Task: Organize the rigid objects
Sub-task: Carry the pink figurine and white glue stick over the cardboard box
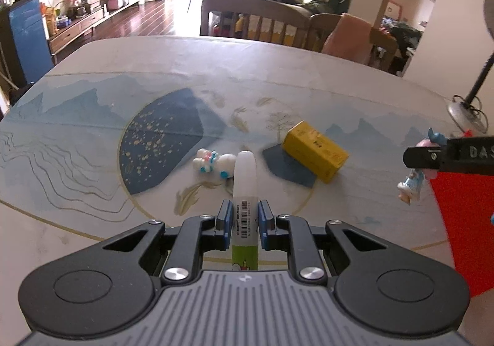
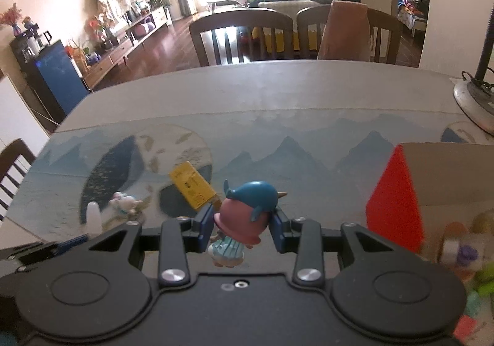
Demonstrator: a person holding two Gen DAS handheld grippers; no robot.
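My left gripper (image 1: 244, 216) is shut on a white glue stick (image 1: 244, 179) with a barcode and a green label, held above the table. A small white toy figure (image 1: 211, 163) lies on the tablecloth just beyond it, and a yellow box (image 1: 315, 151) lies to the right. My right gripper (image 2: 242, 227) is shut on a toy figurine (image 2: 244, 207) with a blue cap and pink head, lifted off the table. From the left wrist view that figurine (image 1: 410, 188) hangs under the right gripper's finger (image 1: 432, 154) at the right edge.
A red-sided cardboard box (image 2: 398, 191) stands at the right with several small toys inside (image 2: 463, 253). A lamp base (image 2: 475, 102) sits at the far right of the table (image 2: 278, 89). Wooden chairs (image 2: 240, 34) stand behind the far edge.
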